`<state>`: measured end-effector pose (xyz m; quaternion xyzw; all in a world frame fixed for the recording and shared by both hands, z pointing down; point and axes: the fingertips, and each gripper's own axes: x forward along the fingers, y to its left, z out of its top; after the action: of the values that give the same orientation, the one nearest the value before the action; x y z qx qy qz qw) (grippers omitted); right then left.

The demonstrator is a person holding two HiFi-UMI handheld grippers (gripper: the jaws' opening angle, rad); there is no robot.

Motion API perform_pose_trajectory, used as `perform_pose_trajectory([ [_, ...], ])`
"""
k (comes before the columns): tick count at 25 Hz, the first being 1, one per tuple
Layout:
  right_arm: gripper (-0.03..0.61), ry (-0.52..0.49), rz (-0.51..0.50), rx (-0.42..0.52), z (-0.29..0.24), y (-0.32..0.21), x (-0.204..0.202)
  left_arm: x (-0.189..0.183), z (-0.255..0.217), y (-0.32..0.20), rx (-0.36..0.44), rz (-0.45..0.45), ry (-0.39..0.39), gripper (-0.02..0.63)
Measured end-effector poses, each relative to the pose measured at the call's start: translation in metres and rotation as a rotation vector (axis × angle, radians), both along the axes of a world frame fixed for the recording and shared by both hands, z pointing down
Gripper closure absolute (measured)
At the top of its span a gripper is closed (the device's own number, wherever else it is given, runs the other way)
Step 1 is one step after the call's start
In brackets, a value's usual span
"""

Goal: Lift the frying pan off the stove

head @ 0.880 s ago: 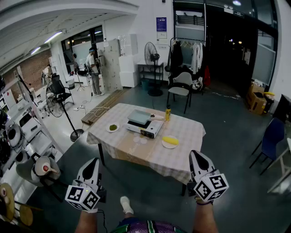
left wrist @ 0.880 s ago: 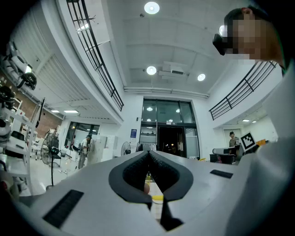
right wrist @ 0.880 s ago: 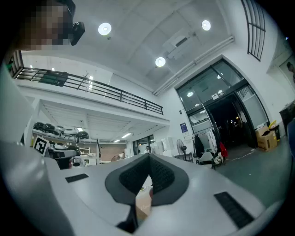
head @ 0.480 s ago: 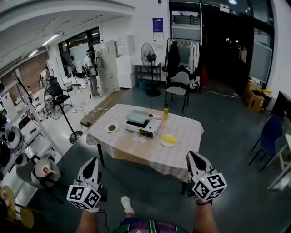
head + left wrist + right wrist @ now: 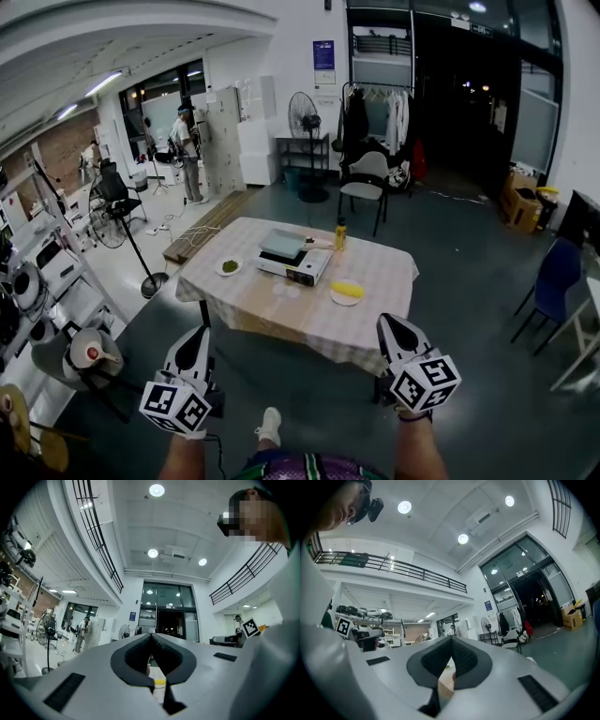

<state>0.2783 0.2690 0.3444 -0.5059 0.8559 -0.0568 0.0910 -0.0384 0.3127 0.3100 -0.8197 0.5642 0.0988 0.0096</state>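
Both grippers ride low in front of the body, arms bent, well short of any work. Over the last second they have hardly shifted against the person, but a shoe (image 5: 270,427) has swung forward between them and the room has slid a little in the head view. That reads as a walk toward the table (image 5: 281,314), an approach only; no contact with anything yet.

Left gripper (image 5: 199,331): jaws pressed together tip to tip, nothing pinched. Its own view looks up and out into the hall; only a sliver of far background shows through the hollow behind the tips.

Right gripper (image 5: 384,322): same state, pads closed on each other, empty. Its view shows ceiling lights, a balcony rail and the dark doorway.

Beyond the grippers, a stretch of bare floor, then the table with its checked cloth. On it:
- stove (image 5: 300,268), near the far middle
- pan (image 5: 285,242), a flat grey shape resting on top of the stove, not yet lifted; which way its handle points is too small to tell for sure
- yellow bottle (image 5: 339,234), just right of the pan
- plate with something green (image 5: 229,266), left of the stove
- plate with something yellow (image 5: 347,292), right and nearer

Judgement: the task has not begun. The gap to the table must close, and at least one gripper must open before the pan can be taken.
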Motion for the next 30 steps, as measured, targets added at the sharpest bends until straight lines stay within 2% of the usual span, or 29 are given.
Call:
perform_pose_trajectory([
  [11,0.572,-0.016,-0.070,-0.010,0.001,-0.025,-0.022,-0.013,0.011,-0.015,-0.041,-0.023,0.021,0.592],
  [16,0.572,-0.015,-0.053,0.009,0.004,-0.039,-0.022,-0.014,0.018,-0.032,-0.048,-0.030,-0.004,0.592],
  [23,0.572,0.000,-0.032,-0.018,0.011,-0.067,-0.025,-0.017,0.039,-0.062,-0.079,-0.001,-0.004,0.592],
  [30,0.572,0.014,-0.025,-0.023,0.011,-0.096,-0.033,-0.023,0.039,-0.089,-0.087,-0.005,-0.021,0.592],
])
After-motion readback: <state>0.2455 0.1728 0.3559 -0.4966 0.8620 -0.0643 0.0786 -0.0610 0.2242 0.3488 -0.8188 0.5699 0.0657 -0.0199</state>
